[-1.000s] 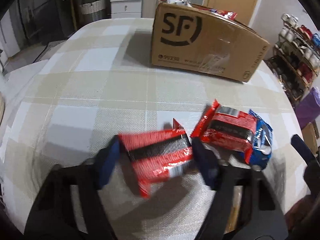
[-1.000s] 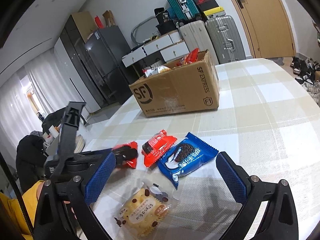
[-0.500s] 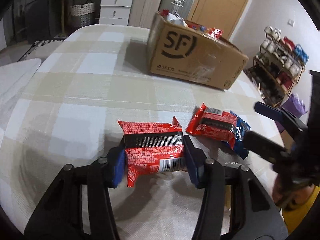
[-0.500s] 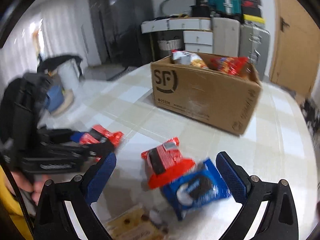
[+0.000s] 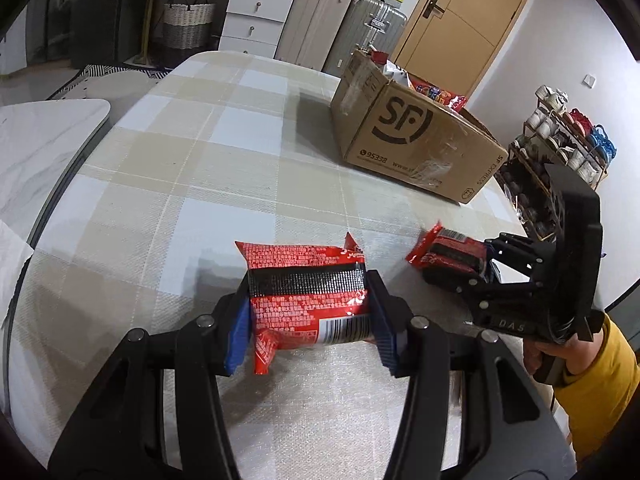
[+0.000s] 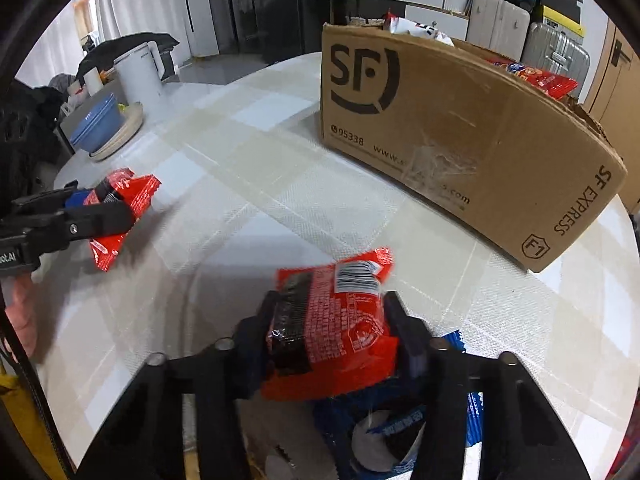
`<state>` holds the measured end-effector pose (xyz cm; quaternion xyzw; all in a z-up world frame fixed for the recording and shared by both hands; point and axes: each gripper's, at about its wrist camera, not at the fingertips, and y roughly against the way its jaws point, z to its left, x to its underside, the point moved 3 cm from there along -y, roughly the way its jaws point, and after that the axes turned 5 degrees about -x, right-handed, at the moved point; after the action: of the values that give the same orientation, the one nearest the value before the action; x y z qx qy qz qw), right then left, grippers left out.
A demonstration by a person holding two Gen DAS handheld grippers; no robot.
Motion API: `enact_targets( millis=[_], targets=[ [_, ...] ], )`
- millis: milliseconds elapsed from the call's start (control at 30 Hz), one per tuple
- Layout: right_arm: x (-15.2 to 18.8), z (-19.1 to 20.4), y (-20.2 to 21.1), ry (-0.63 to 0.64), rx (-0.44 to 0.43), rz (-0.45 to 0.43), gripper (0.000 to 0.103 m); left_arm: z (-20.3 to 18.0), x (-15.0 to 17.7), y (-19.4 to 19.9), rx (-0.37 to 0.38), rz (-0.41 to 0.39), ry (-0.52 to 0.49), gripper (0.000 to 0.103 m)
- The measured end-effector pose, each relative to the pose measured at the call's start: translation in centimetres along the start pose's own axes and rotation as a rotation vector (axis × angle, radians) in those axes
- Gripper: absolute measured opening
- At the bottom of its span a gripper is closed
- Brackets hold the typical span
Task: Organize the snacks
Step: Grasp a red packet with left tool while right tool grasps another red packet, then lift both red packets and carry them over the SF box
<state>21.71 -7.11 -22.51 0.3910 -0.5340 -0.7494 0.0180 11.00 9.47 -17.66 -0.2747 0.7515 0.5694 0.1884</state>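
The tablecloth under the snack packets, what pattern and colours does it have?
The tablecloth has a large check of beige and white squares, seen best in the left wrist view.

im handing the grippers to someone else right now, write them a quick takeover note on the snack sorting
Left gripper: shut on a red snack pack, above the table.
Right gripper: jaws have just closed on a second red snack pack, above a blue cookie pack.
Cardboard box: at the table's far side, already holding snacks.
Left: presumably drop both red packs in the box, then the blue pack.
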Motion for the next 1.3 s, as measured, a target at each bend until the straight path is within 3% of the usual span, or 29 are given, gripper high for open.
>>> enact_targets(
  millis=[233,733,1000,1300],
  targets=[
    [-0.4,0.3,3.3,-0.057,-0.078,-0.125,0.045,-0.9,-0.2,1.4,-0.007,-0.027,-0.010,0.048],
    [0.5,3.5,17.8,-0.206,-0.180,-0.504,0.045,-7.7,-1.7,7.9,-0.008,-0.142,-0.142,0.048],
    [2.8,4.4,22.7,-0.232,-0.169,-0.596,0.045,-11.4,-1.9,12.1,-0.005,-0.209,-0.199,0.048],
    [6.7,4.6,25.1,-0.302,-0.159,-0.644,0.045,-13.9,-1.0,15.6,0.016,-0.250,-0.231,0.048]
  ],
)
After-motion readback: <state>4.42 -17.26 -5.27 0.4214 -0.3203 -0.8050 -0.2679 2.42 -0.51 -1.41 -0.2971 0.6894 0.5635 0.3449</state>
